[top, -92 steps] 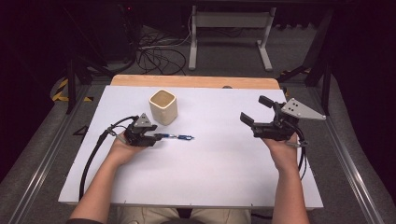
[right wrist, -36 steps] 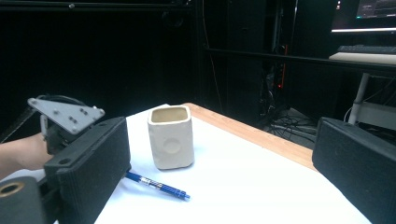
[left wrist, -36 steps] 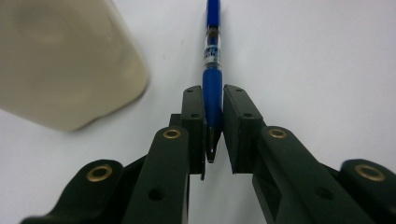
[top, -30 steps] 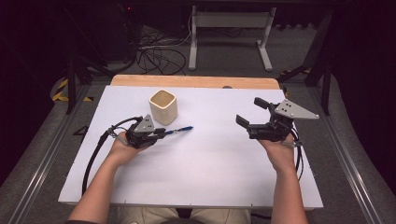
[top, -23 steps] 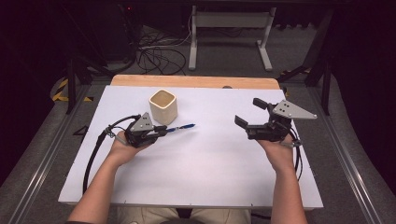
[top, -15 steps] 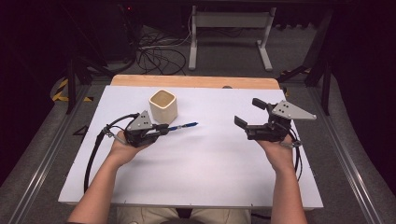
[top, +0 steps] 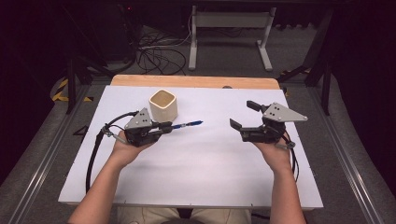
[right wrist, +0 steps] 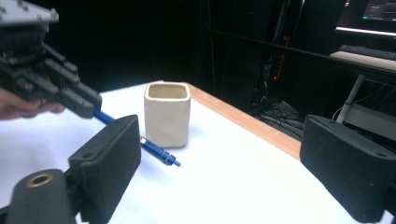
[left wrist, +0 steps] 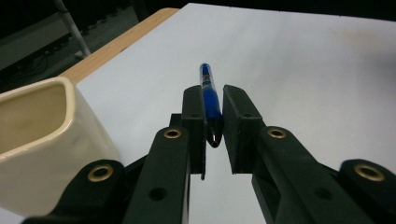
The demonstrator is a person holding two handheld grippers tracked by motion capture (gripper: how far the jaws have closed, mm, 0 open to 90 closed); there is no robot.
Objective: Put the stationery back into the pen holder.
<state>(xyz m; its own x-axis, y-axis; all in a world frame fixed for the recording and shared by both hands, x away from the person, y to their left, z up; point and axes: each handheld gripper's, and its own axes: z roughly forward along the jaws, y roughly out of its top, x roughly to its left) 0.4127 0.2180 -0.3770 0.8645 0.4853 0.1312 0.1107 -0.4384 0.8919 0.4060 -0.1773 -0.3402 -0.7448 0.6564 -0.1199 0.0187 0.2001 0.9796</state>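
The white worktop (top: 196,172) lay across the middle of the high view, a strip of bare wood along its far edge and dark floor with cables and a metal stand beyond it. The person's two forearms came in from the near edge, one hand on each gripper.

The cream cup (top: 163,103), square-mouthed with rounded corners, stood upright on the far left part of the worktop. In the left gripper view the cup (left wrist: 44,140) rose just beside the jaws on their left; in the right gripper view it (right wrist: 167,114) stood near the wooden edge, its opening facing up.

The right gripper (top: 246,115) was held over the right half of the worktop, well apart from the cup and pointing left. Its jaws stood spread wide with nothing between them, and they had just been closing a little.

The left gripper (top: 168,127) was held just in front of the cup, pointing right. Its jaws were pinching the blue pen (top: 187,124) near one end, so the pen stuck out past them, tilted slightly and clear of the worktop. In the left gripper view the pen (left wrist: 208,95) ran straight along the gap with both pads against it; in the right gripper view the pen (right wrist: 156,151) passed in front of the cup.
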